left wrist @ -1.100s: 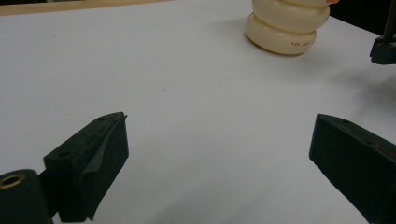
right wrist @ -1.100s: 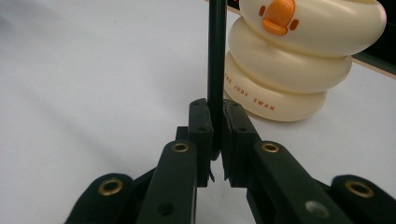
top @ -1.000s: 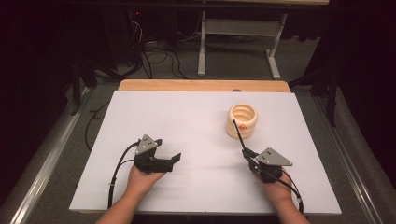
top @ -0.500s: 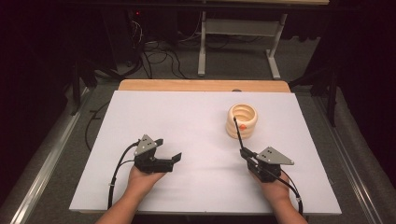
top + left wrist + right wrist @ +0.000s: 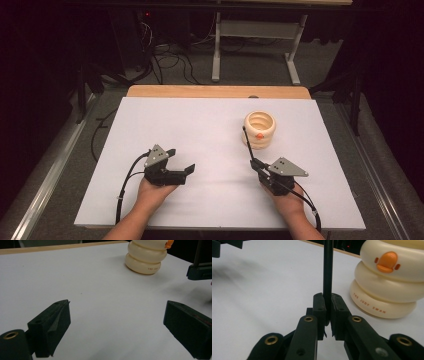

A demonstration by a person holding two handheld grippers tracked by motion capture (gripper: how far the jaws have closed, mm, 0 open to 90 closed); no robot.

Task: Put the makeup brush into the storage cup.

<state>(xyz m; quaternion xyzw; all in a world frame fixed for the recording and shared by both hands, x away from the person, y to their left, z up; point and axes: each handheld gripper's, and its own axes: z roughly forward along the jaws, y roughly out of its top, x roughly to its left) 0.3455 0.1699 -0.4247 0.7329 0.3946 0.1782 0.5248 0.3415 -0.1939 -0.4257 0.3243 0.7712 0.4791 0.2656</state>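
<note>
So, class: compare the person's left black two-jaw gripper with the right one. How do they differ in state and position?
The left black two-jaw gripper has its jaws spread wide with nothing between them; the right black two-jaw gripper is clamped on a thin black stick. The left lies far from the cream ribbed duck-faced holder; the right sits just in front of it, its stick reaching towards it. Both are hand-held low over the white table.
</note>
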